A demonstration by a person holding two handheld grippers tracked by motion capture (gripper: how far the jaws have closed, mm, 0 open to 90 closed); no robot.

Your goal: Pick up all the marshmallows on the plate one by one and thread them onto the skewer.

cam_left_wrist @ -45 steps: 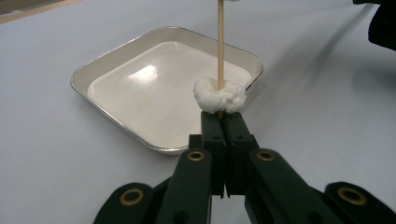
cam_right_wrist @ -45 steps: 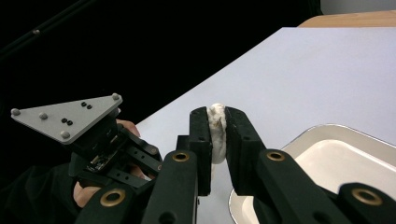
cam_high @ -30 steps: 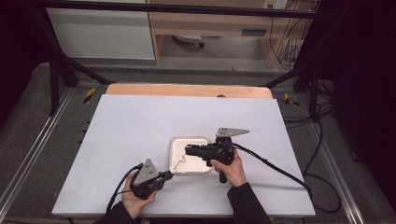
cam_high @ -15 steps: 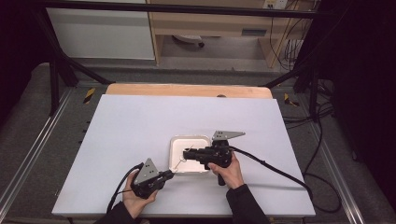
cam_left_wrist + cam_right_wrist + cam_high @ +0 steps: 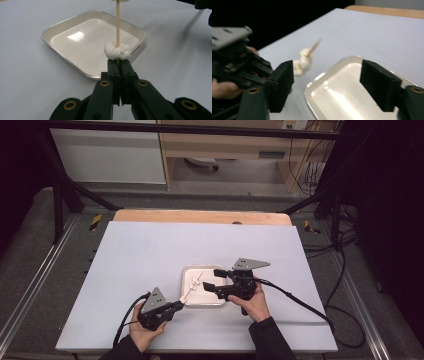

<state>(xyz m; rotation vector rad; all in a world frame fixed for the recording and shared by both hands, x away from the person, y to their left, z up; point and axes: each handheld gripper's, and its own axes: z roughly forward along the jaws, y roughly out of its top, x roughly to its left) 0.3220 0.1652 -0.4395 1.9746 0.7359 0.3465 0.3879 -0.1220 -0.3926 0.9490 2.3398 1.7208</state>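
Skewer (image 5: 117, 27): one thin, pale wooden stick, upright at centre of the left gripper view, threaded with soft white lumpy pieces (image 5: 117, 51); one piece just above the jaw tips, another at the top edge; two counted there

Skewer's place: low centre of the high view, slanting from the left gripper up over the tray's near left corner

Left gripper (image 5: 179, 304): black, angular, grey three-cornered plate on top; jaws clamped tight on the skewer's lower end

Right gripper (image 5: 211, 279): black, blocky rubbery pads (image 5: 282, 82); jaws just opened wide, nothing gripped, spread over the tray right of centre in the high view

Tray (image 5: 186, 301): one, shallow, rounded-rectangular, glossy cream inside, shiny metallic rim; centre of the high view, flat on the table

Table (image 5: 145, 255): one, matte pale grey top, wooden strip along the far edge

Hands: two, one on each gripper, dark sleeves entering from the bottom edge
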